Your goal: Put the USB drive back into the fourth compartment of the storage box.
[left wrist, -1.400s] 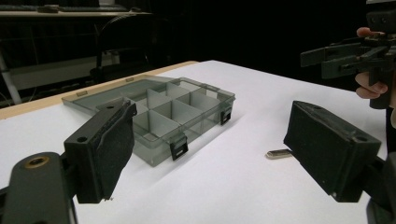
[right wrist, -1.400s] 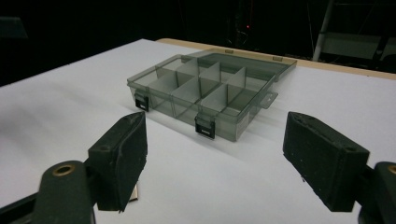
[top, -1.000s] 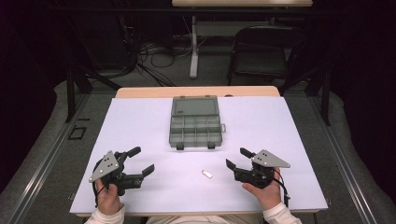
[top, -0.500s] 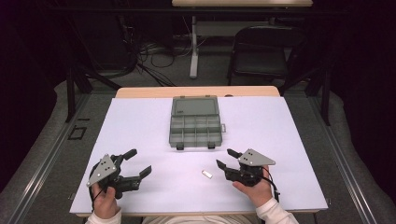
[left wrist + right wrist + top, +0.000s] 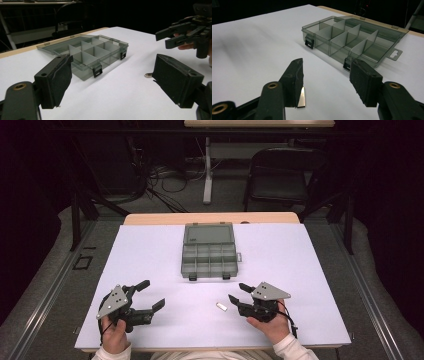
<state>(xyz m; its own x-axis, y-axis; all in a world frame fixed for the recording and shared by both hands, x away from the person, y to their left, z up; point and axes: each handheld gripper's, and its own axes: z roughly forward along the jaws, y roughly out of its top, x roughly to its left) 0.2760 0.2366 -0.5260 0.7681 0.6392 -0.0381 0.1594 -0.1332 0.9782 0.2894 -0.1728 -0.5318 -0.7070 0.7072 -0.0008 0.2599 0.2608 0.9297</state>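
Silver metal piece (image 5: 221,307) is lying flat just beside your right gripper (image 5: 237,293), whose jaws have been closing, still empty. Your left gripper (image 5: 151,294) is gaping wide, grasping nothing, near the compartment box (image 5: 209,260).

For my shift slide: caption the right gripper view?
Right gripper, jaws apart, closing beside a small metal piece before the open box.
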